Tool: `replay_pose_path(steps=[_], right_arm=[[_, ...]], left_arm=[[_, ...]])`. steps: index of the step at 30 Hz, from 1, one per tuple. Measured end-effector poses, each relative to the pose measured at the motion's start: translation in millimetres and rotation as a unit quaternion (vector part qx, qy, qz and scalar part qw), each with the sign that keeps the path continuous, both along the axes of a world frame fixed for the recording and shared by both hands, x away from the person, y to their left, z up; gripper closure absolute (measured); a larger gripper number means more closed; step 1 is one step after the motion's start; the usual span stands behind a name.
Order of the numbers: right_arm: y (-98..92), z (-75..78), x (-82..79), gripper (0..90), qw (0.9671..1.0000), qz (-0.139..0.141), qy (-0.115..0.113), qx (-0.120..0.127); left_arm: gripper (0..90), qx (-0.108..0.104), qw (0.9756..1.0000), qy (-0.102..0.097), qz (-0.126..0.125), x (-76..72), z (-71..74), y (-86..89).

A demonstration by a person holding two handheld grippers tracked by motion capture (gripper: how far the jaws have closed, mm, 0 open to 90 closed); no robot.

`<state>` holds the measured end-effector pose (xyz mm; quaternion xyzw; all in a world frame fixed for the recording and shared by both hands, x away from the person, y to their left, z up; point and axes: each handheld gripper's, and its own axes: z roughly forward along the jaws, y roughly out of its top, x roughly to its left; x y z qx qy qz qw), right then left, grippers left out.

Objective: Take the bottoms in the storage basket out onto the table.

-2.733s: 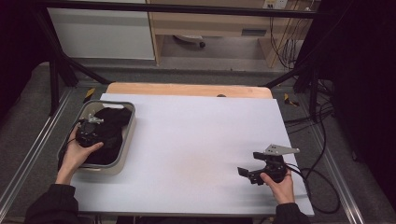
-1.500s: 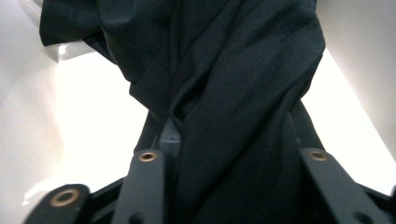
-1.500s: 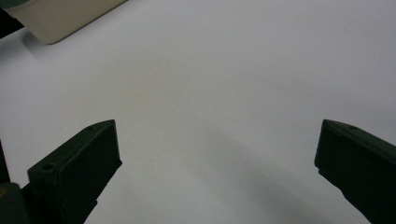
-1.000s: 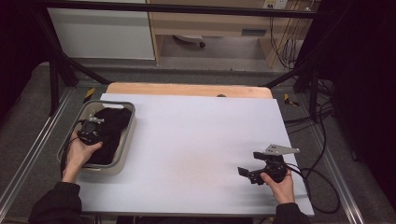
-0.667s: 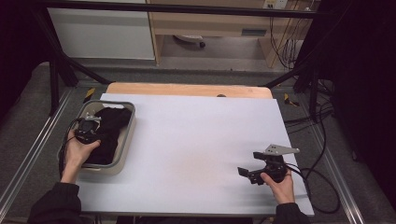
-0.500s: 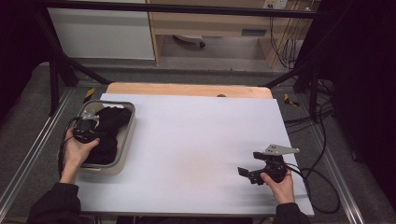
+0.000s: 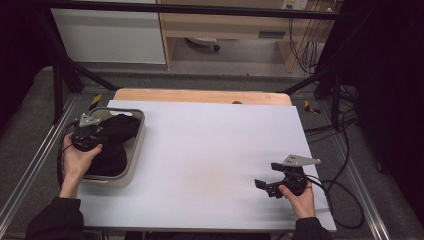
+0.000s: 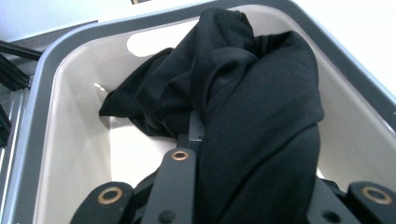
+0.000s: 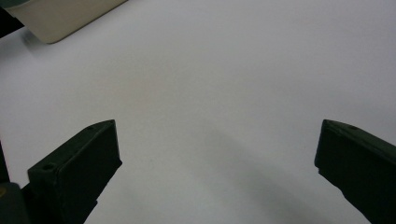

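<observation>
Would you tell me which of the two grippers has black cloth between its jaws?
The left gripper, over the tray, clamps the black cloth; the right gripper stands open above bare table.

A bin sits at the left edge of the table with a bundled cloth in it, the left gripper over its left side, while the right gripper rests on the table's near right corner, well apart.

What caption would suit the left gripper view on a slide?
Left hand-held gripper shut on a black garment, bunched inside a grey-rimmed cream tub.
</observation>
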<state>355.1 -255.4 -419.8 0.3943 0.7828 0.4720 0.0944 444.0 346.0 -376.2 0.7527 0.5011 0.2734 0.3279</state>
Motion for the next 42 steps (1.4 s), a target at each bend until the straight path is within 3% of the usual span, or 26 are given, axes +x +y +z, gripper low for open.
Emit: replay_pose_path(steps=[10, 25, 42], right_arm=[[-0.1, 0.2, -0.1, 0.5, 1.0000, 0.000, 0.000, 0.000], [-0.1, 0.2, -0.1, 0.6, 1.0000, 0.001, 0.000, 0.000], [0.0, 0.2, -0.1, 0.6, 1.0000, 0.000, -0.001, 0.001]], left_arm=[[78.7, -0.008, 0.9996, -0.026, -0.006, -9.3, 13.4, -1.8], [78.8, -0.020, 0.9986, -0.049, -0.009, -19.0, 27.6, -0.3], [78.8, -0.033, 0.9961, -0.081, -0.013, -31.0, 47.9, 0.5]])
